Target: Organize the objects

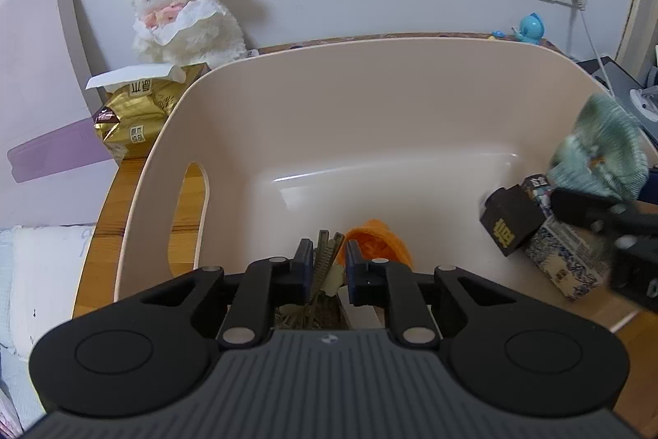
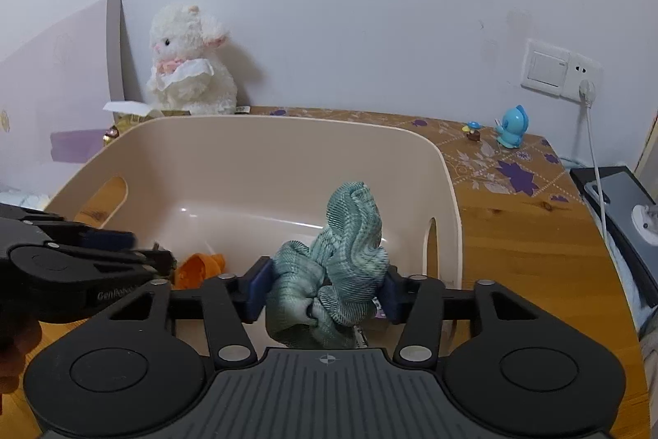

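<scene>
While my right claw (image 2: 325, 295) is pinching the green cloth (image 2: 349, 254) over the beige bin (image 2: 246, 134), I'm lowering before releasing; left claw (image 1: 325, 266) is pinching a comb (image 1: 327, 254).

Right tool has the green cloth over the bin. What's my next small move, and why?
Probably lower it a little, then open. The right tool grips the green cloth above the beige bin, near its front right corner, so it should drop inside.
</scene>
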Demonstrator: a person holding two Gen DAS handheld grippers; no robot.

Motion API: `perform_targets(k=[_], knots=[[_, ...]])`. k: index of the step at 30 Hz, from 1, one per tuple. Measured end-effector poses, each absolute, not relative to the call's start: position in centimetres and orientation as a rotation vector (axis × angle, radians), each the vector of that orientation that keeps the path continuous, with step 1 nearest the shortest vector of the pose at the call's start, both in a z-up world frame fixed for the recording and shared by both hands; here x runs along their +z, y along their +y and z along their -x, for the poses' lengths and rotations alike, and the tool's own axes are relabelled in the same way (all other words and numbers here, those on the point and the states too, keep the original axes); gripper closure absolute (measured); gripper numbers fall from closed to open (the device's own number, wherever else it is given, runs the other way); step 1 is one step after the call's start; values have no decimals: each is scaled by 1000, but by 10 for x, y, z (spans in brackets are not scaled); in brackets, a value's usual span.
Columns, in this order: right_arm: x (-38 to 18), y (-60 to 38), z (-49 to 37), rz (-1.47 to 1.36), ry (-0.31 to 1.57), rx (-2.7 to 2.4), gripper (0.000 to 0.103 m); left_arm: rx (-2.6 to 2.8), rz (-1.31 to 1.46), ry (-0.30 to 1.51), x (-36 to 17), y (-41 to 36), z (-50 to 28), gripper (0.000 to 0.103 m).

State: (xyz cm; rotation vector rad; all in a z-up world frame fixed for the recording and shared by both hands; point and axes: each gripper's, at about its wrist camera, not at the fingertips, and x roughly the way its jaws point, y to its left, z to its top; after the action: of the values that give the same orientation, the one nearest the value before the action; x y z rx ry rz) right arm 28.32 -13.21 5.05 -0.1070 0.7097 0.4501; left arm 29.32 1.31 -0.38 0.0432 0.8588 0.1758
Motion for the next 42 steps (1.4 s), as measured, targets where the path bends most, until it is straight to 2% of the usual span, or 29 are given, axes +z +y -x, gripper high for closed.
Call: perform_targets(k=[1,2,3,4,7,13,42], knots=[[52,-134,-282,98,706,451,36,178,-44,854,-2,13,-291,61],[55,-136,-282,91,701,451,33,184,-43,847,1,11,-290,50],[57,-138,-280,86,693,449,26,192,-40,833,4,11,-288,34],[60,-138,-279,86,688,446,18,196,-37,818,7,11,-285,28],[69,-143,-272,87,656,434,1,176,-31,811,14,12,-282,23],[86,-151,-259,84,627,422,0,204,-37,787,26,12,-270,19],[131,-198,-138,97,594,450,0,234,-37,681,79,-11,-140,19]])
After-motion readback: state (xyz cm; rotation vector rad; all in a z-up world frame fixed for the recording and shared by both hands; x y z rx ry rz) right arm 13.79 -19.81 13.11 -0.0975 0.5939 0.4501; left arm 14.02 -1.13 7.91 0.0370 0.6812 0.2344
